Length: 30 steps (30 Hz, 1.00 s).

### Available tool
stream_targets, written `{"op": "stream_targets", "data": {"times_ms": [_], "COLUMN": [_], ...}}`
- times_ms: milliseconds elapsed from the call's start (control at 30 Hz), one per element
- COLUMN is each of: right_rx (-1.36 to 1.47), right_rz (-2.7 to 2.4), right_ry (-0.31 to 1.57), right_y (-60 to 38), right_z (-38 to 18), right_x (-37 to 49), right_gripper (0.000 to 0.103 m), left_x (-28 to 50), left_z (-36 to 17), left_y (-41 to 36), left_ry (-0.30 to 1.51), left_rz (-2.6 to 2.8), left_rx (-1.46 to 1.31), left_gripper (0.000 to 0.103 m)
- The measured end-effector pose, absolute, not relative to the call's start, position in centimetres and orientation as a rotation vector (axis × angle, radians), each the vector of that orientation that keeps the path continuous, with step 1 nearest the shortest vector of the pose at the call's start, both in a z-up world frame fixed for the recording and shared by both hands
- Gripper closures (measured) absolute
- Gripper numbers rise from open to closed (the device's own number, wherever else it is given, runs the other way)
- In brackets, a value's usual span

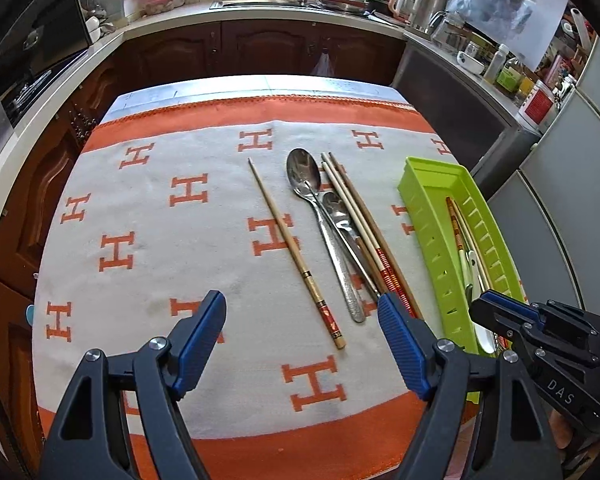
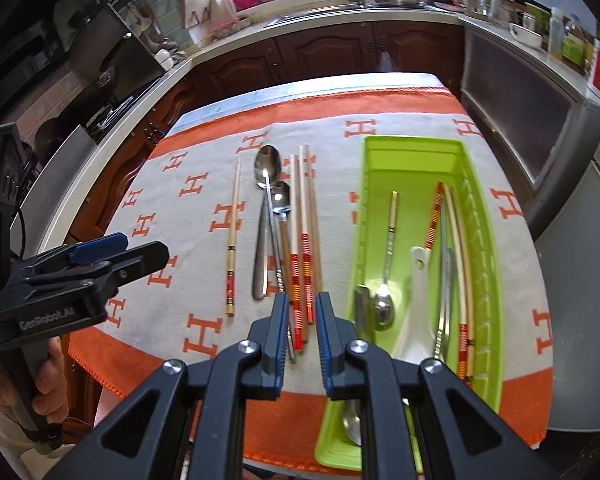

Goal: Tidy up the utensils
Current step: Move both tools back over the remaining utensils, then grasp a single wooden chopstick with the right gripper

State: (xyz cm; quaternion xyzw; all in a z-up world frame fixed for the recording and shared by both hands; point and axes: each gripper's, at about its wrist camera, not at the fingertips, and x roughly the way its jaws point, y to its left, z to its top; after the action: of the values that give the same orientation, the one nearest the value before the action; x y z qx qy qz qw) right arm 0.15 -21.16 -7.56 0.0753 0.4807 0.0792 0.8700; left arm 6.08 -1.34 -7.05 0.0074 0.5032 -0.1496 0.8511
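The left gripper [image 1: 302, 346] hangs wide open over the cloth [image 1: 172, 264] and holds nothing. The right gripper [image 2: 302, 340] has its jaws only a little way apart, sitting on each side of the near ends of the loose things. From this view I cannot tell if it is pinching one yet.

The things left to sort lie in the middle of the cloth: one chopstick [image 2: 233, 236] on its own, then a big spoon [image 2: 263, 216], a small spoon [image 2: 281, 204] partly on top of it, and a bunch of chopsticks [image 2: 304, 240] with red and orange bands. The green tray [image 2: 414, 152] is just beside them on the right, and it already has some spoons and chopsticks inside.

The chopsticks look light, thin and stiff. They would likely roll or slide, so I would grab one near its thick banded end. The metal spoons look heavier and slippery (shiny all over), so the handle is the best place to hold, not the bowl.

Some parts are hard to see. The chopsticks in the bunch lie so close that I cannot count them for sure. The gripper arms hide the near end of the tray, and a spoon there is half covered.
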Motion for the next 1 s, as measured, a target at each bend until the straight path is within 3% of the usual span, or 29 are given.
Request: {"op": "stream_targets", "data": {"times_ms": [700, 800, 1000], "right_rx": [0.065, 0.054, -0.003], "right_rz": [0.262, 0.273, 0.285], "right_ry": [1.122, 1.143, 1.137], "right_y": [-14.9, -14.0, -11.7], "right_z": [-11.3, -12.2, -13.5], "right_x": [6.1, 7.1, 9.5], "right_gripper": [0.089, 0.081, 0.078], "left_x": [9.0, 9.2, 9.5], "left_z": [-10.7, -11.2, -11.9], "left_y": [3.6, 3.9, 4.5], "left_ry": [1.094, 1.103, 1.119], "left_rz": [-0.238, -0.234, -0.216], "left_rx": [-0.031, -0.037, -0.045], "left_gripper": [0.022, 0.022, 0.022]}}
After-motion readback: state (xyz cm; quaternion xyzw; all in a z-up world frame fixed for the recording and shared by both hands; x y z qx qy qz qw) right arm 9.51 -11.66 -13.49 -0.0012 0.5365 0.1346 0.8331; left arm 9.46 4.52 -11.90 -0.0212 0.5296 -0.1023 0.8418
